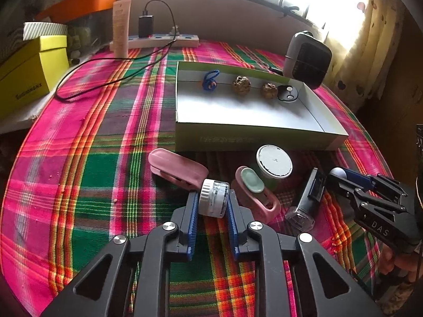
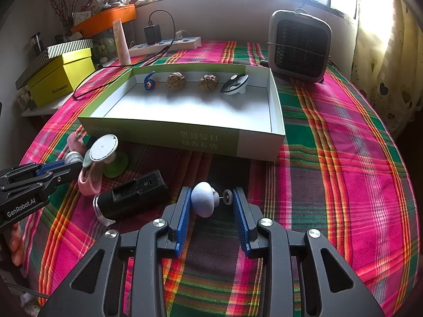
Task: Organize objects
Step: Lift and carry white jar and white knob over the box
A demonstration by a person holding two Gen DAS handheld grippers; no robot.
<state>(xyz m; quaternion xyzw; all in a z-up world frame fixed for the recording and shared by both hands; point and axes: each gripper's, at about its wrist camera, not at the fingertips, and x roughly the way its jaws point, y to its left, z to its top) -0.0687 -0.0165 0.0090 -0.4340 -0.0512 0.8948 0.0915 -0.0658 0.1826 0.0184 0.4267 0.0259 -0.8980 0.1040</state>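
Before the shallow white-lined cardboard box, a small clear round jar with a ribbed white cap is being pinched on its side by the left gripper, presumably for transfer beside the two brown walnuts. A pale blue domed spinning top is being clamped by the right gripper. Whether either object is being lifted off the plaid tablecloth cannot be told.

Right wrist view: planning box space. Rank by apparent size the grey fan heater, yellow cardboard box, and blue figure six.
1-2. Grey fan heater and yellow cardboard box: alike, unranked.
3. Blue figure six: clearly smallest.
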